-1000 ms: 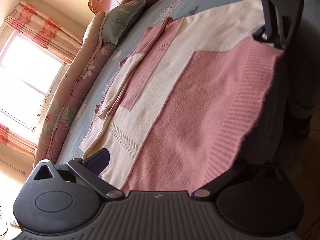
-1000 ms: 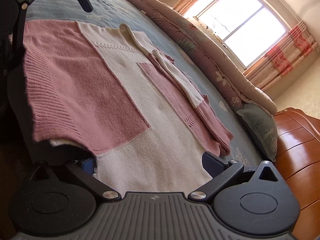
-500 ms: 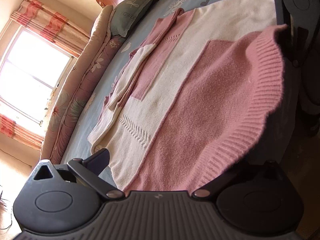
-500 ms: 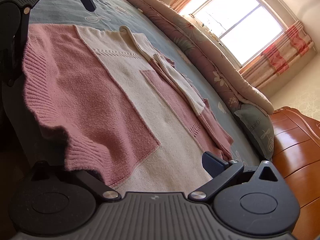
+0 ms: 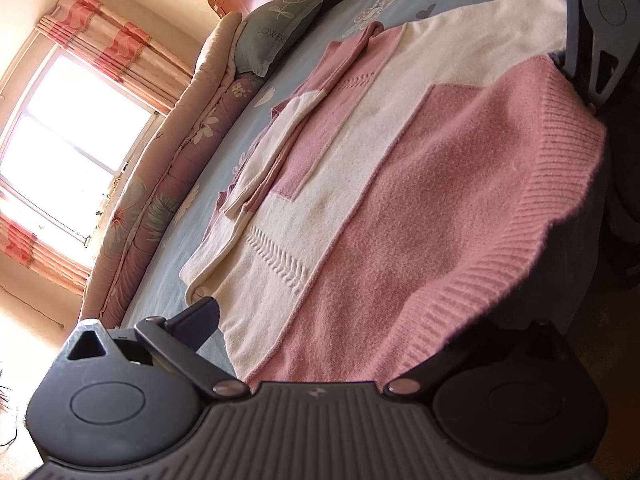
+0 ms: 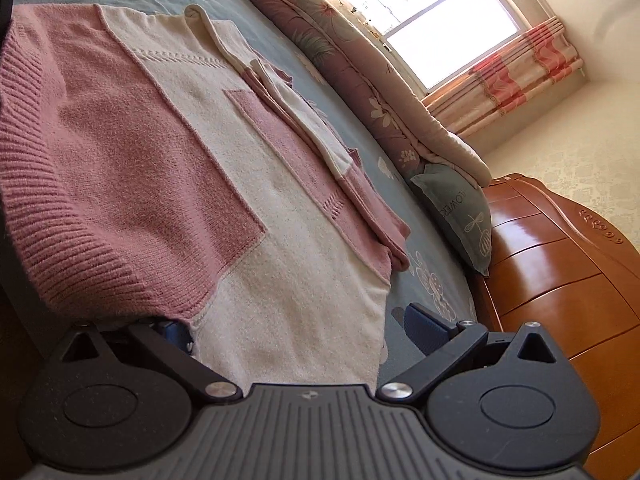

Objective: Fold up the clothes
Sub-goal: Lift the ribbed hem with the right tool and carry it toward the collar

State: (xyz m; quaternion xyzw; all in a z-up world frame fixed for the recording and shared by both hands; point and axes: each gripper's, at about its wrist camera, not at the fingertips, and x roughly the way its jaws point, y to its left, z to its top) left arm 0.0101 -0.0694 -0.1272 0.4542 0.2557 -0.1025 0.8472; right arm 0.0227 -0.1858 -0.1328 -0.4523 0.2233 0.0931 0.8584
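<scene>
A pink and cream knitted sweater [image 5: 360, 184] lies flat on the blue bed sheet, sleeves folded in along its far side. Its ribbed pink hem [image 5: 532, 240] is raised off the bed and sags between the two grippers. My left gripper [image 5: 336, 332] is open; the hem corner drapes over its right finger and hides it, and the left finger [image 5: 196, 320] is bare. My right gripper [image 6: 302, 328] is open too, with the cream corner [image 6: 304, 312] lying between its fingers and over the left one. The right gripper [image 5: 592, 40] also shows in the left wrist view.
A rolled floral quilt [image 6: 360, 92] runs along the far side of the bed, under a bright window [image 6: 432, 12]. A grey-green pillow [image 6: 460, 216] leans on the wooden headboard [image 6: 560, 272]. The blue sheet [image 6: 432, 280] is bare beyond the sweater.
Both grippers have moved forward over the bed with the hem resting on them. The hem, taut a second ago, now hangs slack and wavy. The fingers' spread is unchanged.
</scene>
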